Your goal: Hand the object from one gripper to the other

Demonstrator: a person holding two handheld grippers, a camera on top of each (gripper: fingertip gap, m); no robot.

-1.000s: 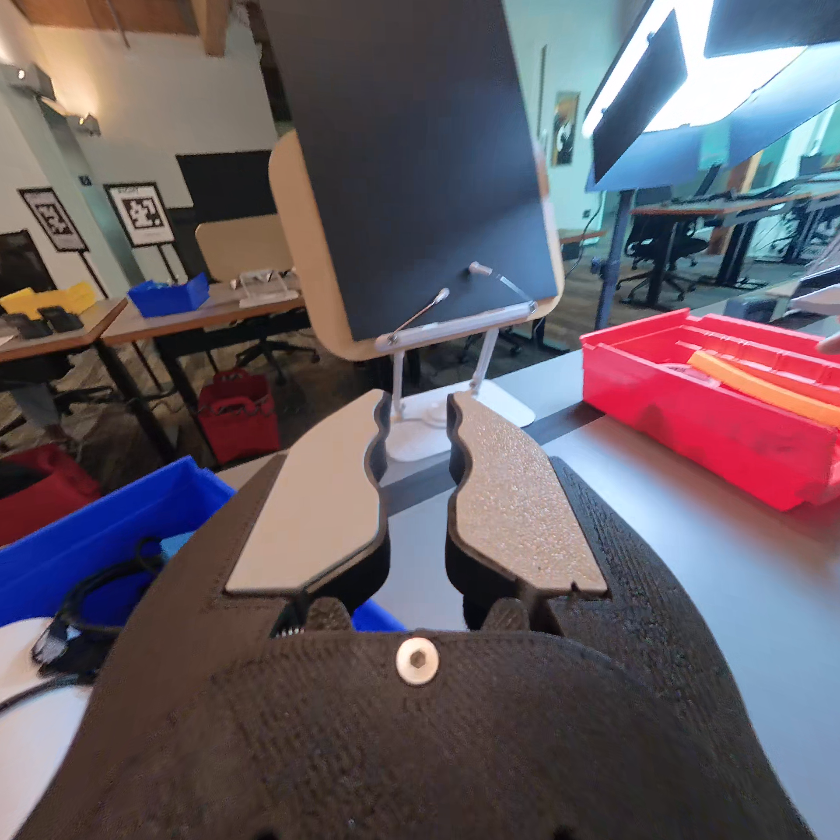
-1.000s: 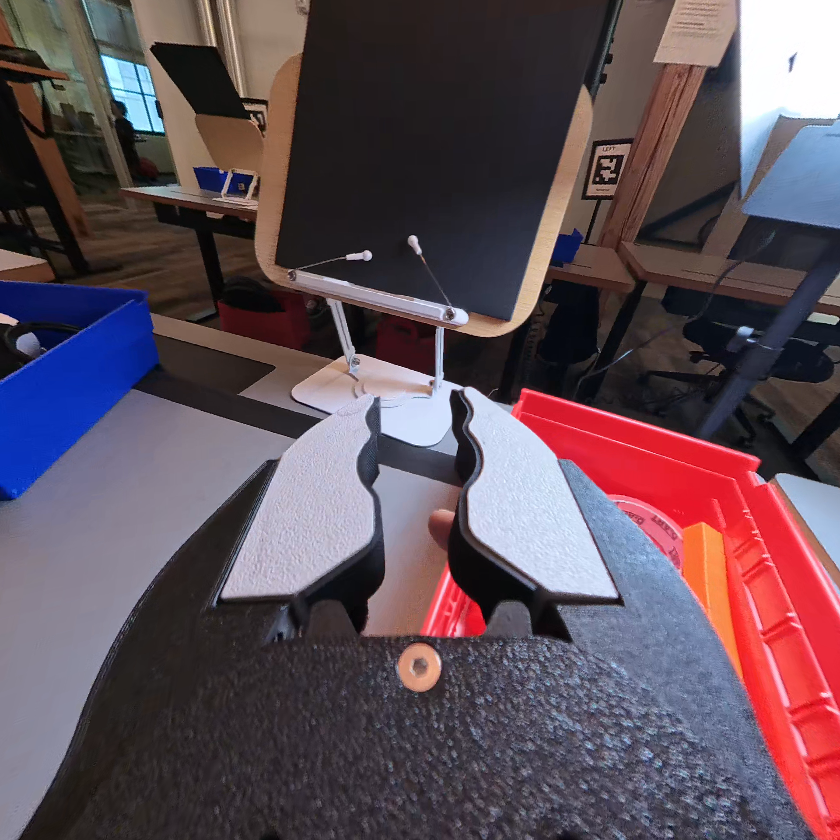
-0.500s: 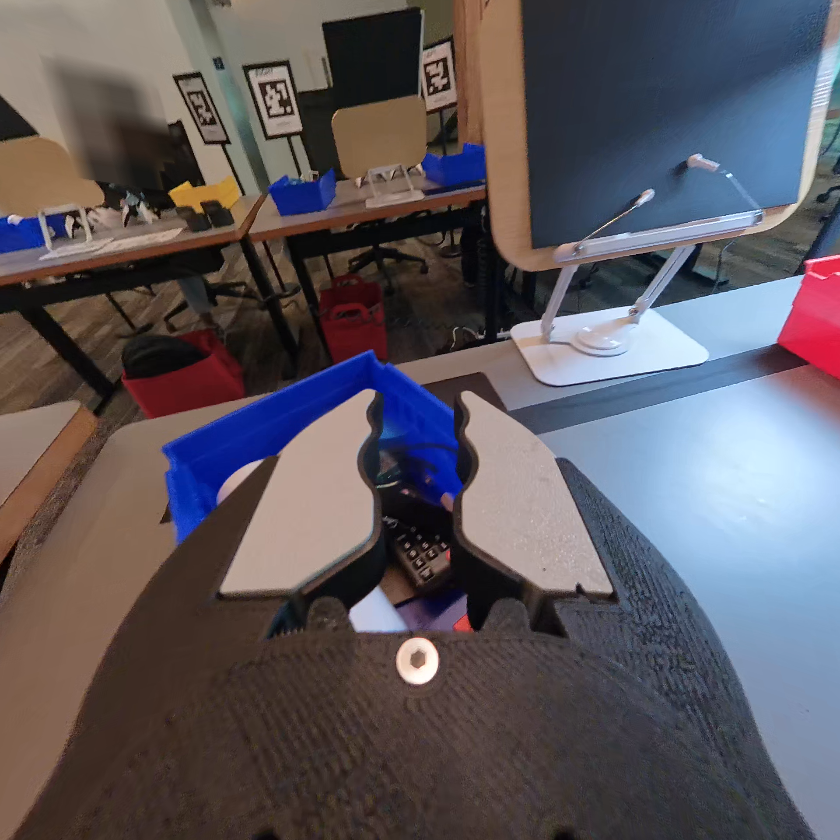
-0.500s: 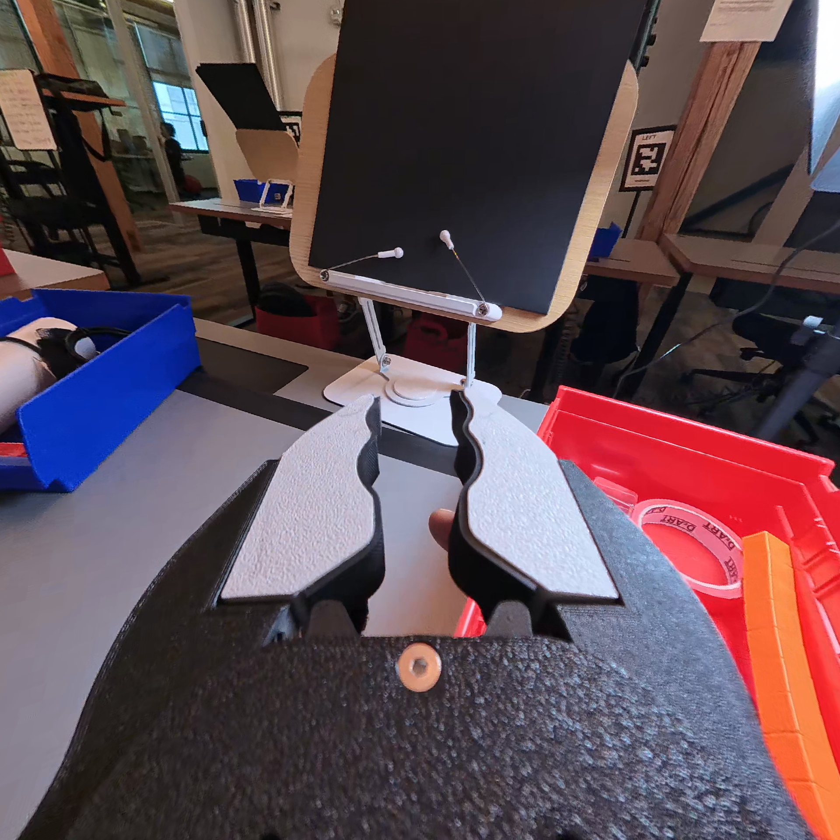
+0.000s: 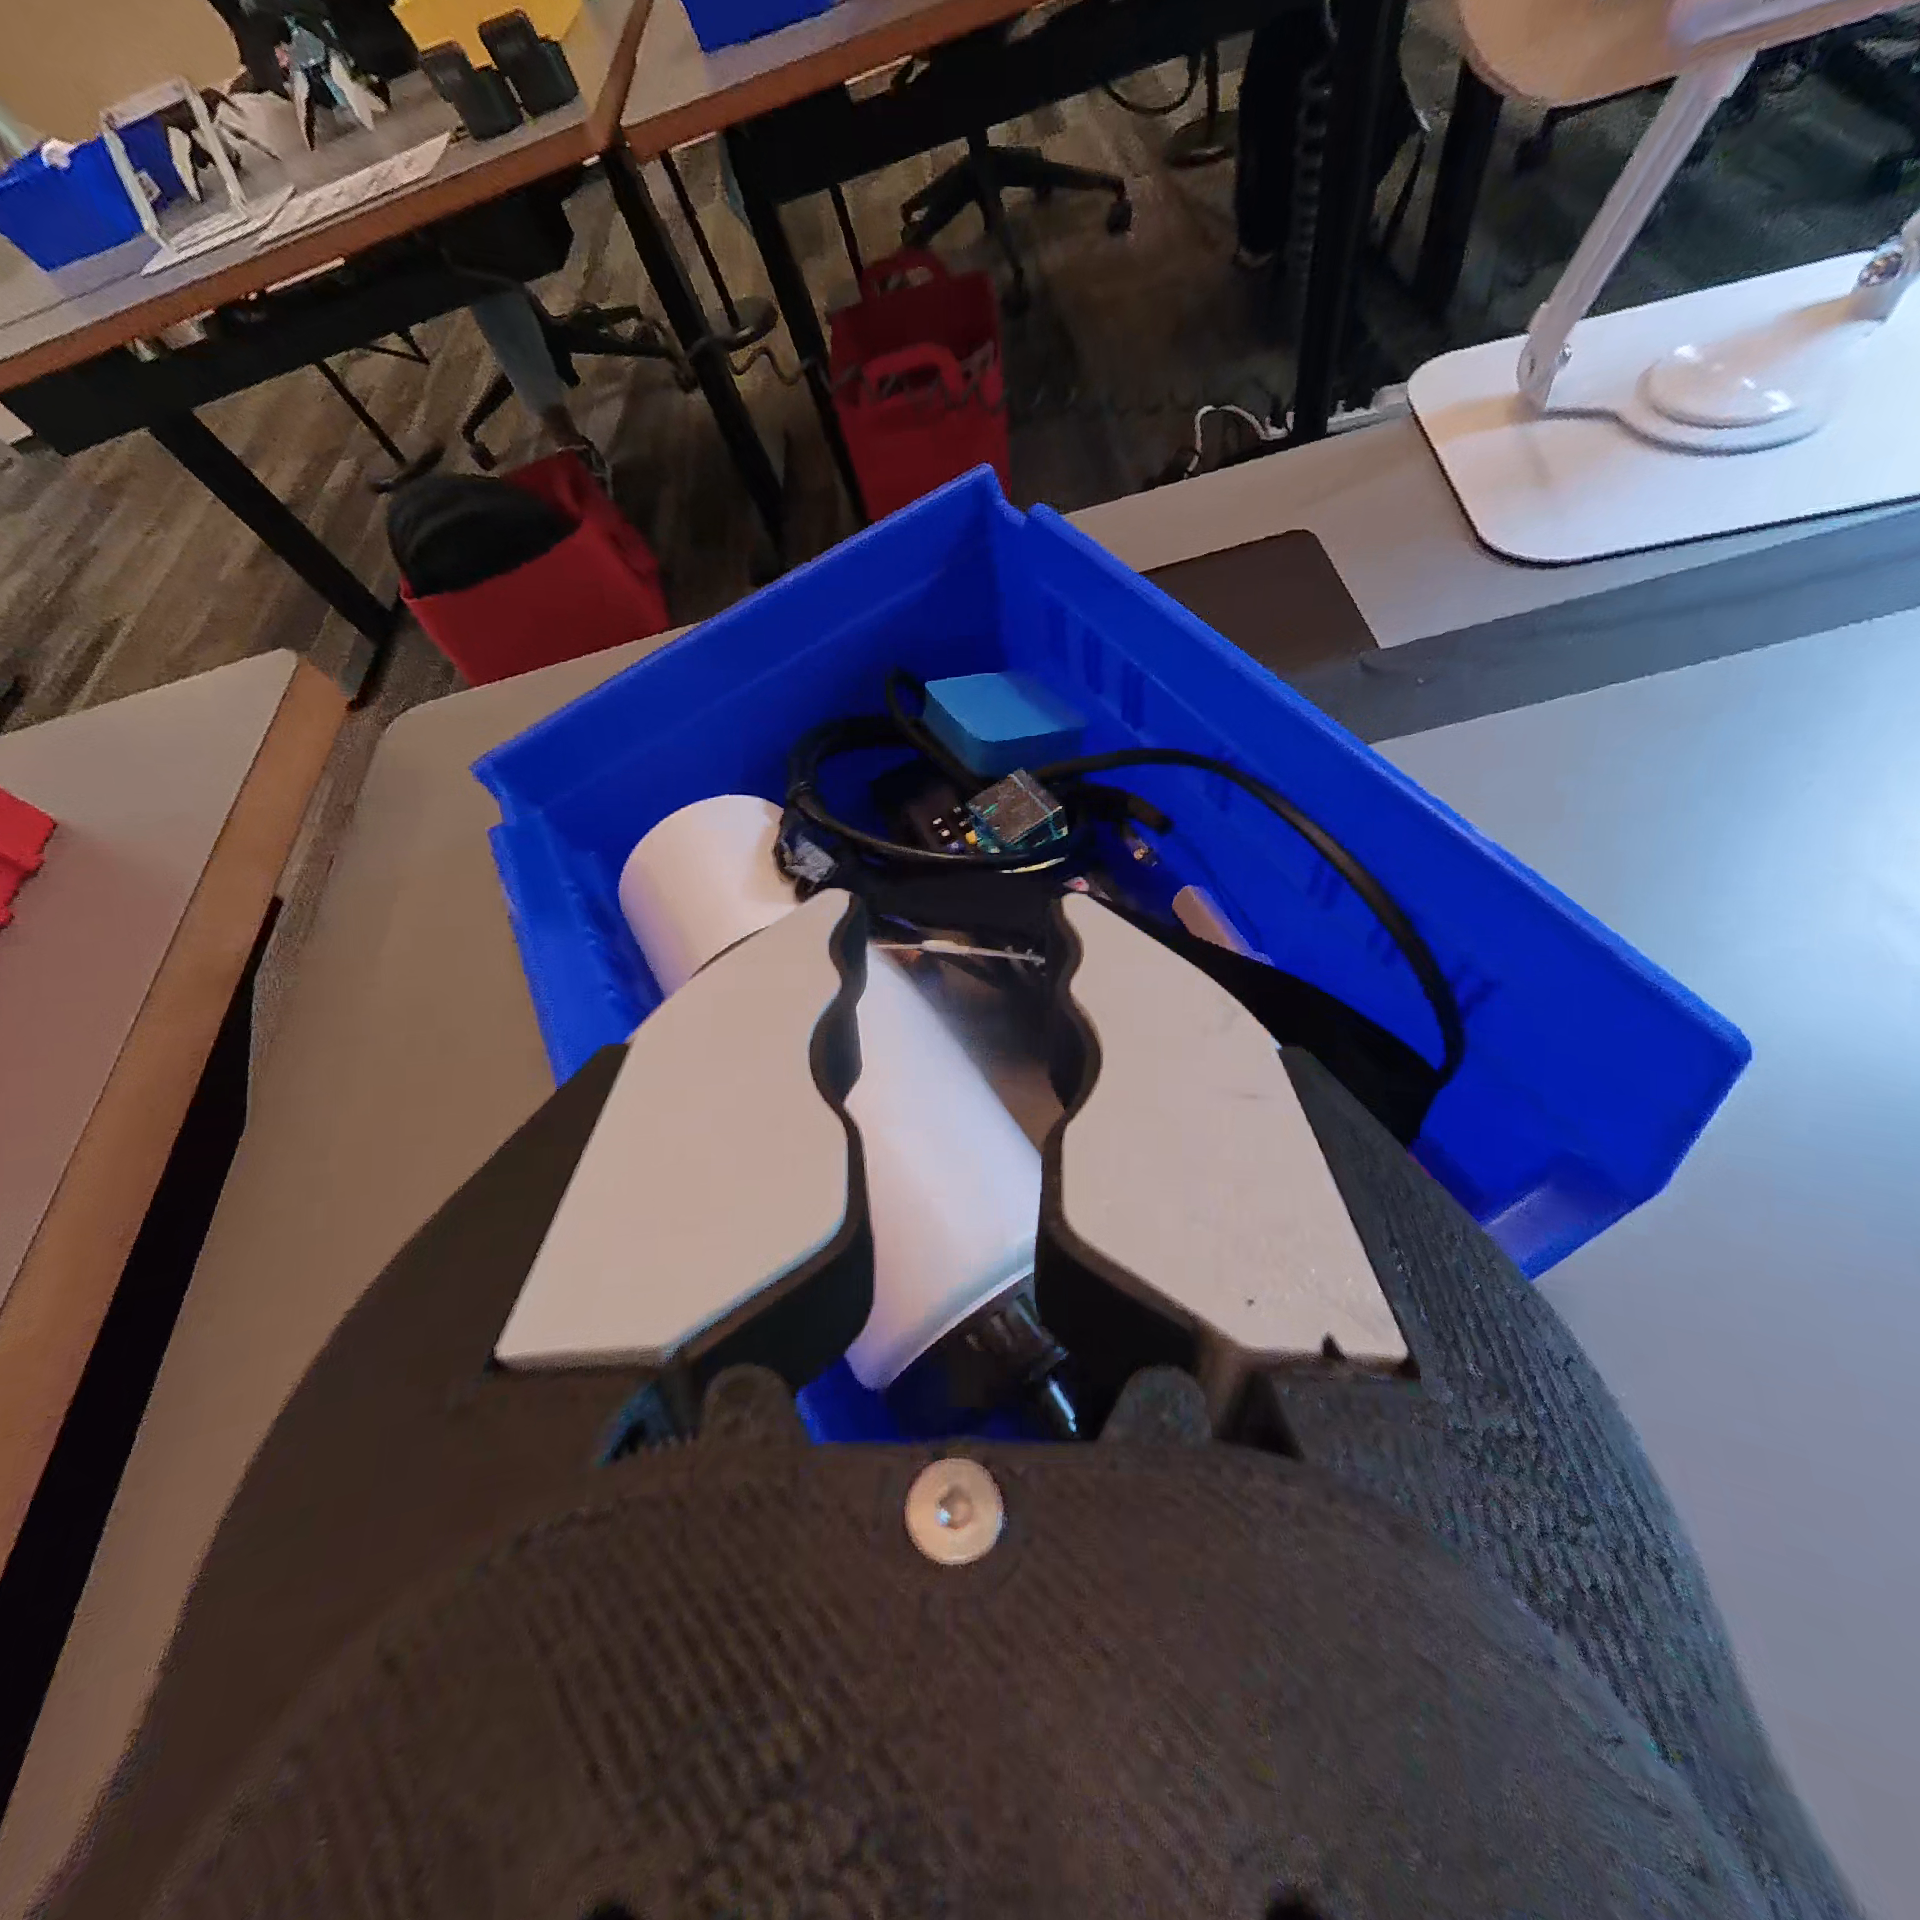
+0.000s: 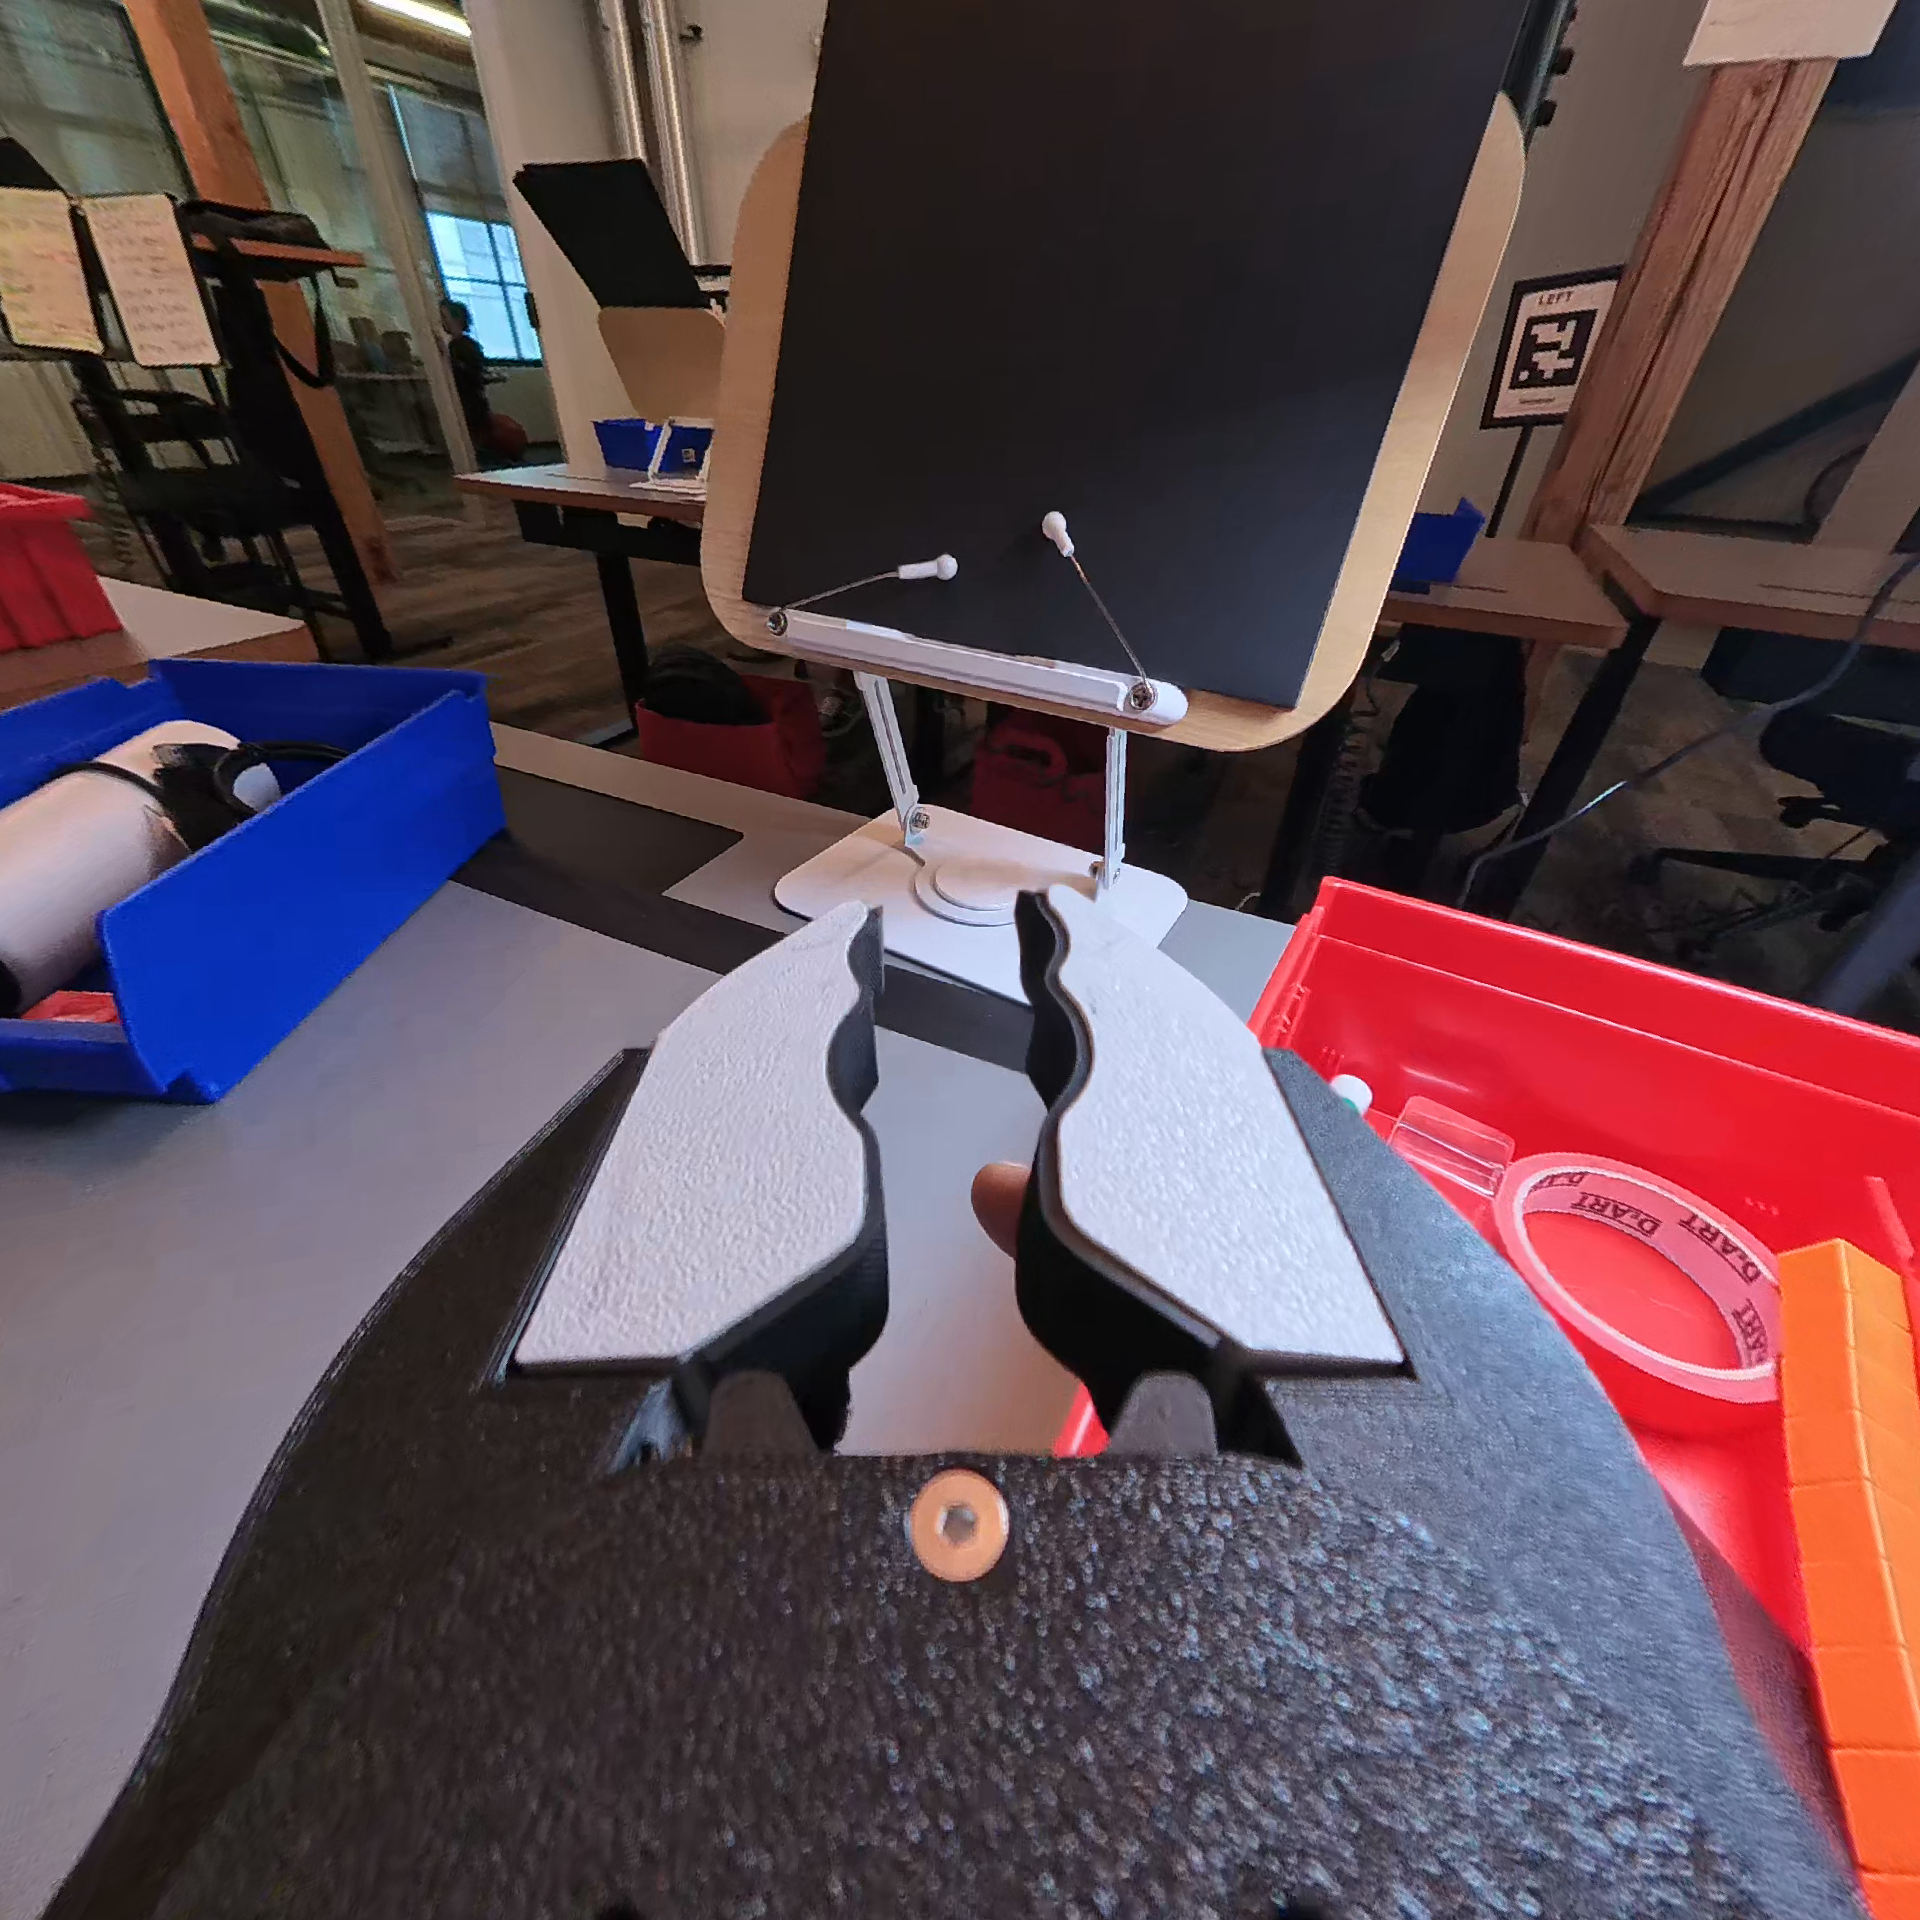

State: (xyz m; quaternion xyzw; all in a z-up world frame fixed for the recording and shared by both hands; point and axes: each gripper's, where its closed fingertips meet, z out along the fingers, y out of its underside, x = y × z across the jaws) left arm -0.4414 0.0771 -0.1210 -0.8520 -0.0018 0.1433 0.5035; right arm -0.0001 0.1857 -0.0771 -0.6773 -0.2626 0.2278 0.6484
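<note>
My left gripper [image 5: 951, 914] is open and empty, tilted down over a blue bin [image 5: 1558, 997]. The bin holds a white roll [image 5: 935, 1122], a black cable [image 5: 1351, 862], a light blue block [image 5: 997, 719], a small clear cube [image 5: 1013, 816] and dark items. The white roll lies below and between my fingers, apart from them. My right gripper [image 6: 948, 906] is open and empty above the grey table [image 6: 312, 1195], between the blue bin [image 6: 291, 904] on the left and a red bin [image 6: 1558, 1029] on the right. A fingertip [image 6: 1000, 1195] shows between its fingers.
The red bin holds a tape roll [image 6: 1642, 1288], an orange block [image 6: 1860, 1507] and a clear piece [image 6: 1449, 1138]. A dark board on a white stand [image 6: 977, 883] stands at the table's back edge; its base also shows in the left wrist view [image 5: 1662, 436]. Other desks, red bags and chairs lie beyond. The left gripper's tips are roughly 45 cm from the right gripper's.
My left gripper has swung left from facing the board and red bin, then tipped down over the blue bin. My right gripper has pulled back a little; both stay open.
</note>
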